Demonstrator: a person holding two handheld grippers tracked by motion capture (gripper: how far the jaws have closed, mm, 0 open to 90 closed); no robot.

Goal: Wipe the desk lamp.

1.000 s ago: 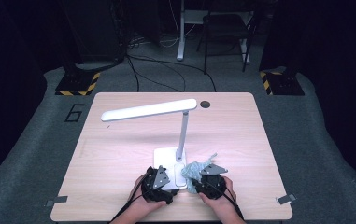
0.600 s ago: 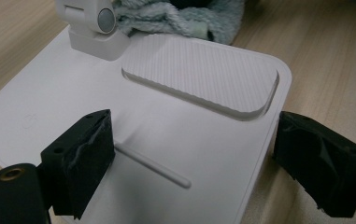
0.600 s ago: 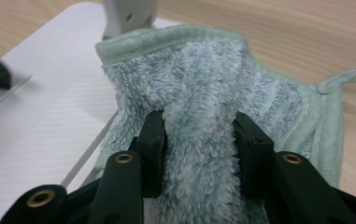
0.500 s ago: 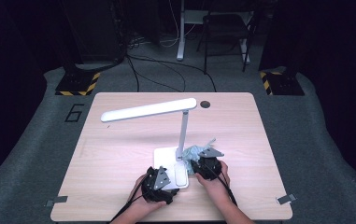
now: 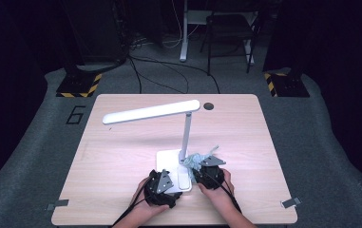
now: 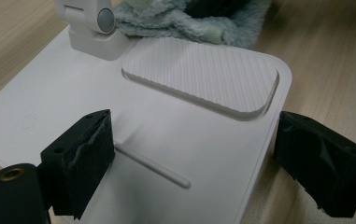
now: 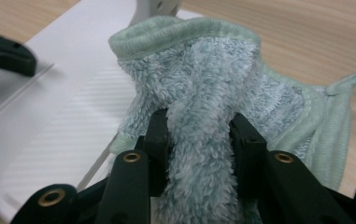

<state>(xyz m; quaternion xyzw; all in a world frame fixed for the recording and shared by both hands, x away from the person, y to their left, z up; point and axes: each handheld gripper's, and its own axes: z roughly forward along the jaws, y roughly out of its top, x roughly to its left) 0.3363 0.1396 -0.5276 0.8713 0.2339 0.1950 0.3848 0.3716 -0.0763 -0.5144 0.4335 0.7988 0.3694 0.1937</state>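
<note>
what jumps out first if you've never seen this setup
A white desk lamp stands mid-table, its long head stretching left. At its base, the right claw pinches a fluffy pale green cloth against the base's far edge, having just closed further on it. The left claw straddles the base's near corner, open.

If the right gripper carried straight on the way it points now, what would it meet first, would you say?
Probably the lamp's upright post: the right gripper, shut on the cloth, points at its foot, though depth is unclear.
</note>
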